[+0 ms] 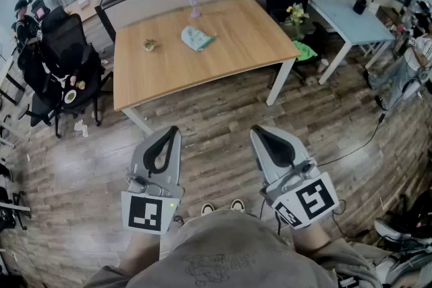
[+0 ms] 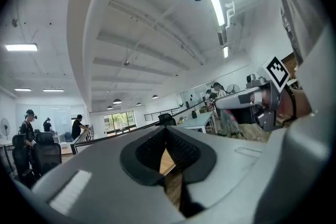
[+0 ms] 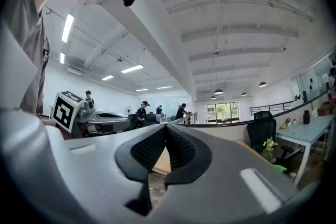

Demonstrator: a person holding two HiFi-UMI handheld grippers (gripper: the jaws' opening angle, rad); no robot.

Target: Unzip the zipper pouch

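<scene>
Pouch lies on the table, well apart from the left hand-held gripper and the right hand-held gripper, both closed and empty.

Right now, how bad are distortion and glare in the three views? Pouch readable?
Head view: fisheye bows the table edges; even light, the zipper pouch is small but sharp. Left gripper view: dark vignette, ceiling strip light blows out, the shut left tongs fill the bottom; pouch not seen. Right gripper view: same vignette, milder glare, right tongs block the lower half.
</scene>
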